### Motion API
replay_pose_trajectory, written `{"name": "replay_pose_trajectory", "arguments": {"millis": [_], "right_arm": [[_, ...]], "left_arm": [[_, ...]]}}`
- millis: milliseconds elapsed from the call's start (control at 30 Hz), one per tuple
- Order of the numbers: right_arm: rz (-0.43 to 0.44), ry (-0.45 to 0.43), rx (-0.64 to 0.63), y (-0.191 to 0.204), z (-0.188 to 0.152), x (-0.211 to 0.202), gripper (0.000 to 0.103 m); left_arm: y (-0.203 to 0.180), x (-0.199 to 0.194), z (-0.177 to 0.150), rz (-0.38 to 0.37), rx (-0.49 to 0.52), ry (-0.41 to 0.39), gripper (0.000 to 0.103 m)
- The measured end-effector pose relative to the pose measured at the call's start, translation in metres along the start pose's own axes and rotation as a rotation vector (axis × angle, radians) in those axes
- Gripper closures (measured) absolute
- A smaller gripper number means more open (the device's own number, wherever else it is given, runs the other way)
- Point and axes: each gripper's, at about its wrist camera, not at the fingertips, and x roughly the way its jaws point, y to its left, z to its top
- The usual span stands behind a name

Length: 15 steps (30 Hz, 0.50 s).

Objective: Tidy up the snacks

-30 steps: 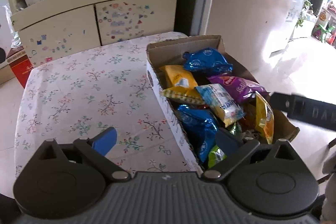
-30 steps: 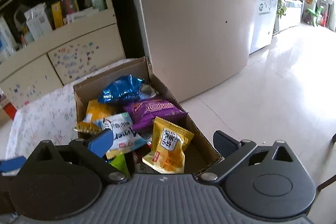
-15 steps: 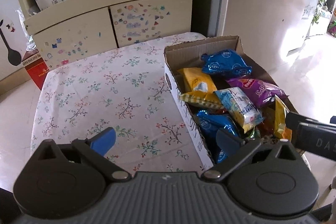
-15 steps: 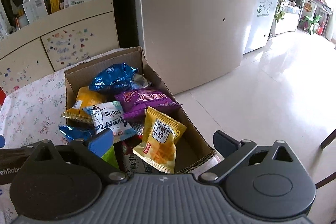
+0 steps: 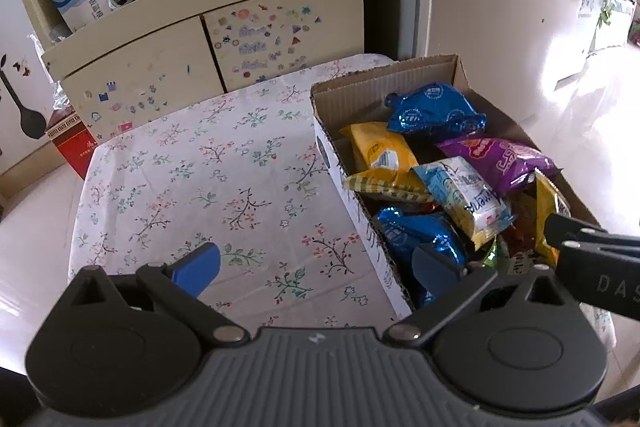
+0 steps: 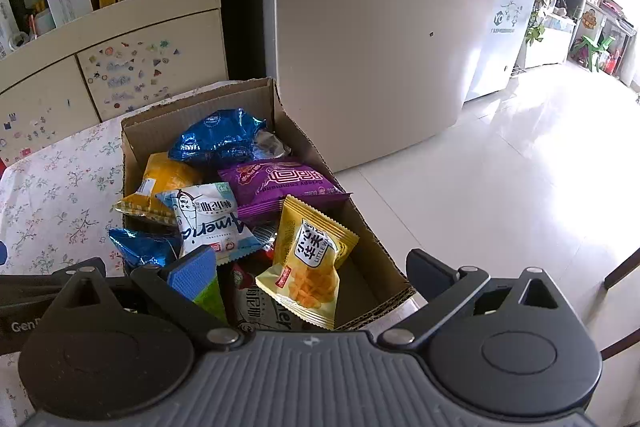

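A cardboard box (image 5: 332,147) (image 6: 304,143) full of snack packets stands on the right part of a floral-clothed table (image 5: 192,179) (image 6: 52,187). Inside lie a blue foil bag (image 5: 434,109) (image 6: 218,141), a purple packet (image 5: 498,157) (image 6: 280,185), a yellow packet (image 5: 380,151), a white-and-blue packet (image 5: 466,197) (image 6: 208,219) and a yellow corn-snack packet (image 6: 310,259). My left gripper (image 5: 316,265) is open, straddling the box's near left wall. Over the box's near end my right gripper (image 6: 310,271) is open above the corn-snack packet, holding nothing.
A cream cabinet (image 5: 200,39) with stickers and cluttered shelves stands behind the table. A refrigerator (image 6: 380,27) is right of it. A red box (image 5: 70,143) sits on the floor left of the table. Tiled floor (image 6: 500,187) lies to the right.
Both grippers have shifted left and lowered slightly toward the box. The right gripper now reaches further over the box's near end. Both stay open.
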Motion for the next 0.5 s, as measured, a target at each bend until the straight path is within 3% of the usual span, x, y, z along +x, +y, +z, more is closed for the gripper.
{"name": "replay_pose_trajectory", "arguments": {"millis": [500], "right_arm": [[-0.004,0.006,-0.012,0.0032,0.0005,0.0028,0.000]], "left_arm": [[-0.0012,0.0043,0.0003,0.014,0.020,0.016,0.001]]}}
